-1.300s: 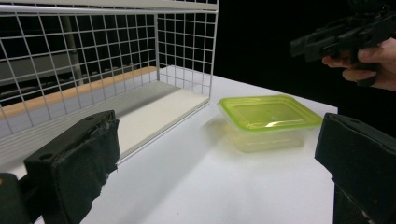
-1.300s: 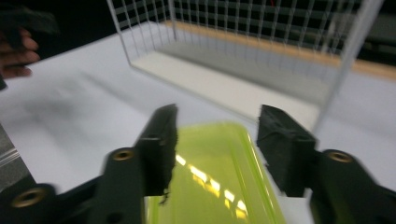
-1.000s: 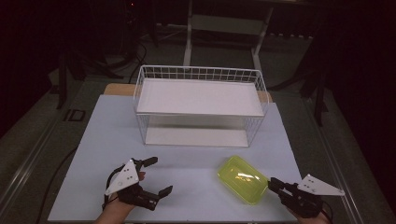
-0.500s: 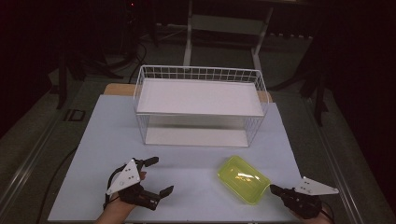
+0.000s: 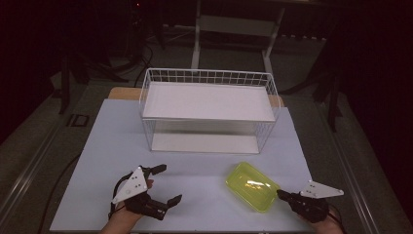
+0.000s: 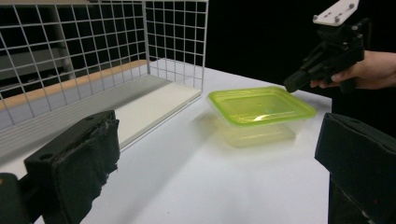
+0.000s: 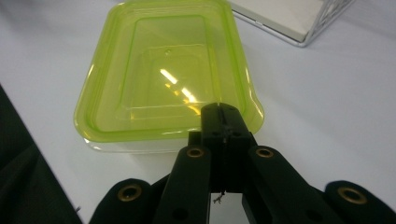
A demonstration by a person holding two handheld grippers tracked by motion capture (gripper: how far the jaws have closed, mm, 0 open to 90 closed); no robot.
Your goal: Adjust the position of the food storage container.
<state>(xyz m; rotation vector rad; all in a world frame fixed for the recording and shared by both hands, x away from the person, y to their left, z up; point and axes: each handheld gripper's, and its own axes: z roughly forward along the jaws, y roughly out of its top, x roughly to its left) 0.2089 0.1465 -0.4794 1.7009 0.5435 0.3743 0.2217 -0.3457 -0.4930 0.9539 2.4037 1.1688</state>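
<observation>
A yellow-green lidded plastic container (image 5: 252,185) lies on the table's front right, also seen in the left gripper view (image 6: 261,105) and close up in the right gripper view (image 7: 168,70). My right gripper (image 5: 281,194) is shut, its closed tips (image 7: 219,112) hovering at the container's near right corner with nothing between them; its tip also appears from the side (image 6: 290,86). My left gripper (image 5: 169,184) rests at the front left, open wide and empty (image 6: 215,177), pointing across the table at the container.
A white wire basket (image 5: 209,78) with a white shelf inside stands at the table's middle back, its mesh wall (image 6: 93,46) to the left of the container and its corner (image 7: 327,18) beyond it. The pale tabletop (image 5: 112,141) surrounds it.
My right gripper has edged slightly left, bringing its shut tips to the container's corner. The left gripper and the container have barely moved.
</observation>
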